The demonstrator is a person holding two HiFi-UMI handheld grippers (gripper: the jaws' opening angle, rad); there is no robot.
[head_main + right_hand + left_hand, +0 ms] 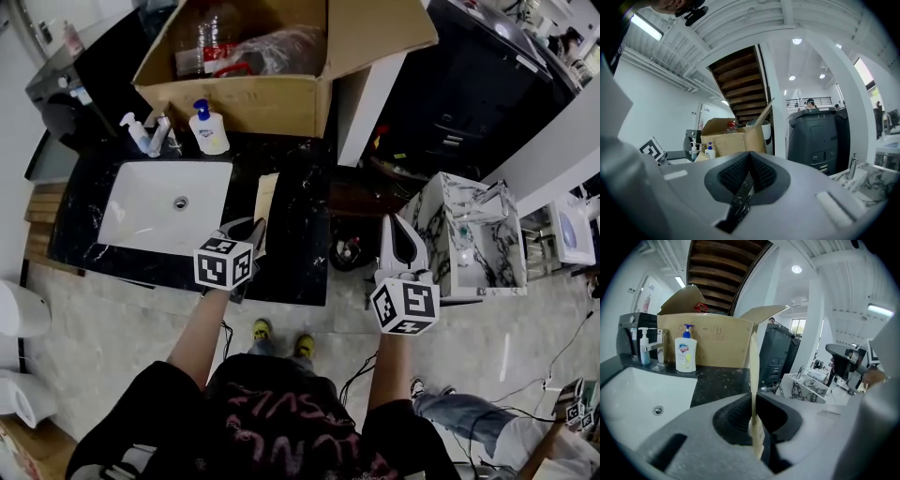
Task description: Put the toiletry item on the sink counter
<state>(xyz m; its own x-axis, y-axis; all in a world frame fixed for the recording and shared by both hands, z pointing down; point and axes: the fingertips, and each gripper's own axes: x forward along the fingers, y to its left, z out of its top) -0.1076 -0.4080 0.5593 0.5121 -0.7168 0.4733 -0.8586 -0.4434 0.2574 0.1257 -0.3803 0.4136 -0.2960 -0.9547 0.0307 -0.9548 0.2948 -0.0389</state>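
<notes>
Nearest the lens, low in the head view: dark shirt (272, 422) and two bare forearms reaching up the frame. Left gripper (249, 229) just left of centre, over the black counter (300, 234) by the right rim of the white sink (141, 211), pinching a flat cream packet (265, 199) (the toiletry item, by the look of it) standing up-frame from the jaws. Not yet set down, seemingly; held over bare stone, probably to stay clear of the basin. Right gripper (397, 225) right of centre, off the counter and over the gap beside it, apparently idle. Cardboard box (253, 103) and soap bottle (210, 129) at upper left, behind the sink.

Left gripper view: jaws clamped tight on the packet (753, 366), seen edge-on as a thin upright line through mid-frame. Gripped by its lower end, presumably for laying the free end on the counter (722, 380) first. Sink (628, 394) at lower left, soap bottle (686, 352) at left against the box (722, 343).

Right gripper view: jaws pressed together at mid-frame, aimed past the box (736, 138) left of centre. Dark glossy strip (740, 199) low at the seam (held scrap or gripper part, impossible to say). No share in the placing, judging by that stance.
</notes>
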